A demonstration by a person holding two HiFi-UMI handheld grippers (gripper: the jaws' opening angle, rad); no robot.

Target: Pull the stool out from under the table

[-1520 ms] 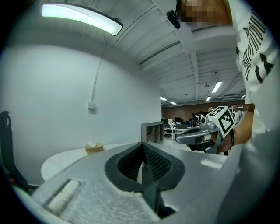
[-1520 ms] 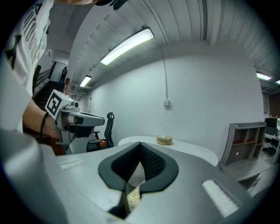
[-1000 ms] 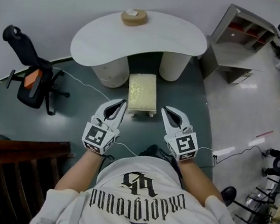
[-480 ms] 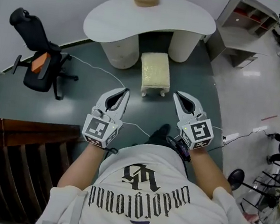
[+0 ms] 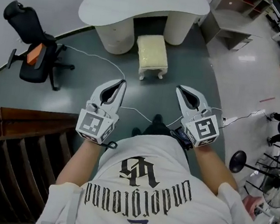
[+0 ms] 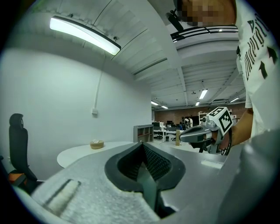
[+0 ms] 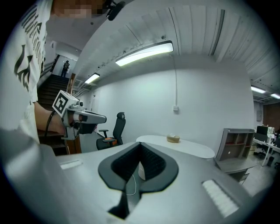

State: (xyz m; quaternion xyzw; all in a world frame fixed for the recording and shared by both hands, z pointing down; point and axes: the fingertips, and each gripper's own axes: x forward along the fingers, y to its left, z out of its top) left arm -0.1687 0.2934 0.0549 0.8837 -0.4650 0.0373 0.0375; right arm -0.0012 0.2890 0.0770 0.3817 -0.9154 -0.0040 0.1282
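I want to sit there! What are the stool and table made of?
The stool: seemingly a soft cream fabric cushion, puffy and speckled, on white legs, perhaps painted wood. The table: smooth matte white top, no grain showing; maybe painted board or plastic.

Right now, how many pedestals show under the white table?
2: the left pedestal and the right pedestal, flanking the gap behind the cream stool. The tabletop may hide others.

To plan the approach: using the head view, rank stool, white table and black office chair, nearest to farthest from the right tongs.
From the right tongs:
1. Stool, ahead and left.
2. White table, behind the stool.
3. Black office chair, far left.
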